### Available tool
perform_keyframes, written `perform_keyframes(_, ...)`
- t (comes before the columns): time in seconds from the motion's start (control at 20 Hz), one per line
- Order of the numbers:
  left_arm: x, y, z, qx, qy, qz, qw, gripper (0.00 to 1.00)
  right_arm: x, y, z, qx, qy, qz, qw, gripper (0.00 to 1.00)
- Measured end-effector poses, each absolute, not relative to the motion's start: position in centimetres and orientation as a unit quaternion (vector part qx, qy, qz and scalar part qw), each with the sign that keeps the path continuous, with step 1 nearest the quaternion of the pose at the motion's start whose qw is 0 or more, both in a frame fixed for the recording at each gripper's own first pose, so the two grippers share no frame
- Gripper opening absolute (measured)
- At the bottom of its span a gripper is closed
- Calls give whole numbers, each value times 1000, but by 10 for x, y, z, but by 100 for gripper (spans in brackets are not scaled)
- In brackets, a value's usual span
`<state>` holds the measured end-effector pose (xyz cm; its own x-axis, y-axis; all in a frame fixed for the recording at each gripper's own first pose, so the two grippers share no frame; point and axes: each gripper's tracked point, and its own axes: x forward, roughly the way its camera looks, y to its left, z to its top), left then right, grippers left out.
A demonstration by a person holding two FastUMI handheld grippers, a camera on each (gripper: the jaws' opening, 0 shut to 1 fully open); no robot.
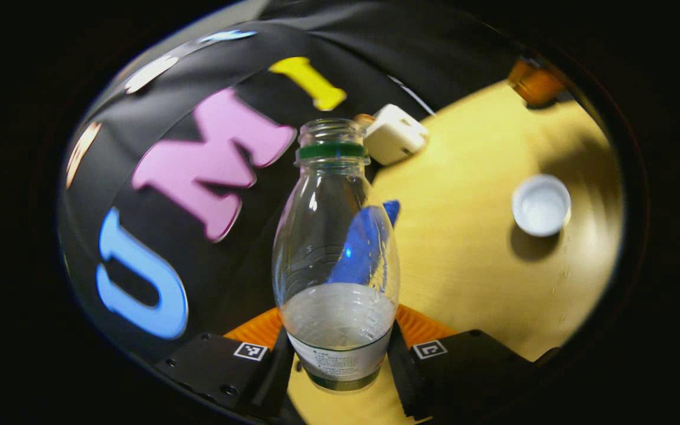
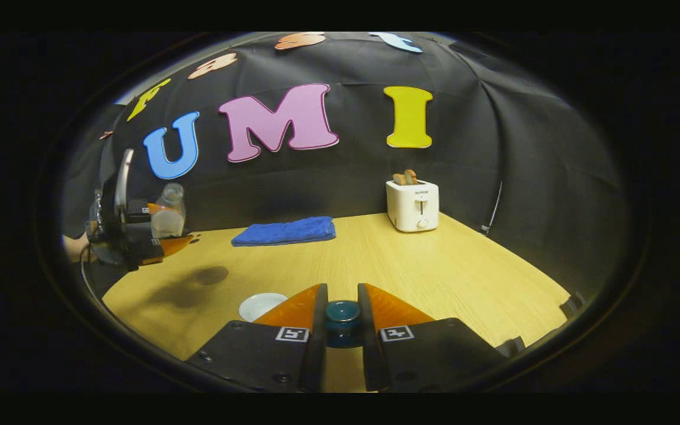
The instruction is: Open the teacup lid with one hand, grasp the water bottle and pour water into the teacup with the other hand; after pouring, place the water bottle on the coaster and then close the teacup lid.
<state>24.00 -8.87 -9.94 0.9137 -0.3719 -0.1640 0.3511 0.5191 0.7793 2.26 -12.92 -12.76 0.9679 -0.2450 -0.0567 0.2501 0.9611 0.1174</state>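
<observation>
A clear, uncapped water bottle (image 1: 337, 236) with a green neck ring stands about a third full between the fingers of my left gripper (image 1: 340, 328), which is shut on its lower body. In the right gripper view the same bottle (image 2: 169, 217) hangs above the table's far left in the left gripper (image 2: 160, 241). My right gripper (image 2: 342, 288) is shut on a small dark teal teacup lid (image 2: 343, 316) near the front edge. A white round coaster (image 2: 262, 306) lies just left of it, and it also appears to the right of the bottle (image 1: 540, 205).
The wooden table (image 2: 446, 277) carries a folded blue towel (image 2: 285, 231) at the back centre and a white toaster (image 2: 412, 205) with toast at the back right. The toaster (image 1: 393, 134) also sits behind the bottle's neck. The bottle casts a shadow (image 2: 210, 274) on the table.
</observation>
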Motion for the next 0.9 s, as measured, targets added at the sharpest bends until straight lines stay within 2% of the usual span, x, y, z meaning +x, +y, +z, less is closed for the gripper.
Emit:
perform_keyframes(0.05,241,-87,-103,384,0,-200,901,74,28,-124,-126,58,19,-123,991,29)
perform_keyframes(0.15,242,-91,-116,262,21,-199,944,74,38,-112,-124,50,22,-115,992,29)
perform_keyframes(0.35,252,-112,-118,74,14,-219,973,74,53,-90,-121,31,17,-104,994,29)
perform_keyframes(0.45,248,-123,-120,47,19,-231,972,75,59,-81,-124,23,19,-99,995,29)
perform_keyframes(0.9,245,-117,-118,63,42,-240,968,77,66,-61,-139,32,34,-92,995,29)
